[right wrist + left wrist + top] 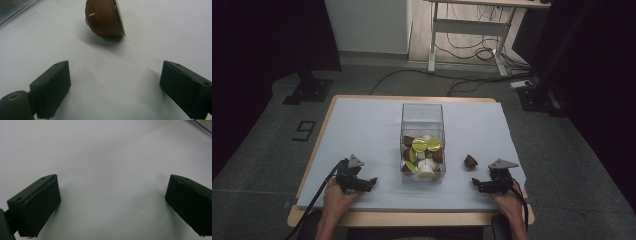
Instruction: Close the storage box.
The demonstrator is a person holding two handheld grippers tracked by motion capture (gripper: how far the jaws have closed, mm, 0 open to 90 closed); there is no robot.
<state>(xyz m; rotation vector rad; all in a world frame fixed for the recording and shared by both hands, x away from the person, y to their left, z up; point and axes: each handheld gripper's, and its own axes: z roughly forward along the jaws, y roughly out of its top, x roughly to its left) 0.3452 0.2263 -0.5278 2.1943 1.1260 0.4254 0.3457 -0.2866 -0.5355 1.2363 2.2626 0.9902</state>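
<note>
A clear plastic box (pixel 422 112) stands mid-table, holding several coffee capsules (pixel 426 145) in brown, gold and white. One brown capsule (pixel 470 161) lies on its side on the pale blue mat, right of the box. In the right gripper view that brown capsule (pixel 103 17) lies just beyond my right gripper (pixel 113 85), whose jaws stand wide apart with nothing between them. My right gripper (pixel 479 184) rests near the table's front right. My left gripper (pixel 368 183) rests at the front left; the left gripper view shows my left gripper (pixel 112 202) open over bare mat.
The pale blue mat (pixel 362 130) covers the wooden table (pixel 412 218). Cables trail from both grippers off the front edge. Beyond the table stand a white desk frame (pixel 467 30), floor cables and black stand bases (pixel 309 90).
</note>
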